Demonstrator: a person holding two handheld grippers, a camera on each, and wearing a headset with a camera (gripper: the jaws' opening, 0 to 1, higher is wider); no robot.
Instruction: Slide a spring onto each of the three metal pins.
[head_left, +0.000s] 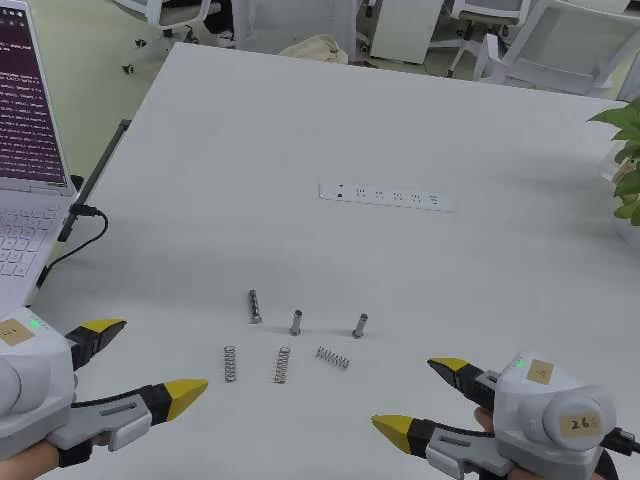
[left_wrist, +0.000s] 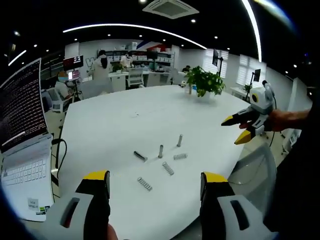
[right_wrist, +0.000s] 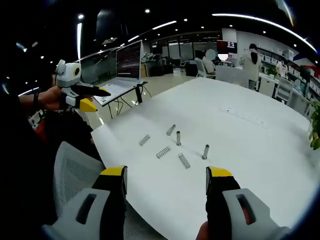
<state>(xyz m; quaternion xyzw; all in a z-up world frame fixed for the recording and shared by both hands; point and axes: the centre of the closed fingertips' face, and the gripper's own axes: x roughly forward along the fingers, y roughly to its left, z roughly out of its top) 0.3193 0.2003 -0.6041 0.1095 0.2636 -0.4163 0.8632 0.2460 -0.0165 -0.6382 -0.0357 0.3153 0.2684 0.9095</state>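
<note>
- Pins in a row, lower centre of head view: left pin lying on its side, middle pin and right pin upright, likely staged so a spring drops straight on.
- Springs flat on the table just below, one under each pin, not touching: left spring, middle spring, right spring. None threaded yet.
- Pose: left tongs lower left, right tongs lower right, both spread and empty, held low, tips angled inward toward the parts.

Shiny metal pins, wire springs, matt white table
</note>
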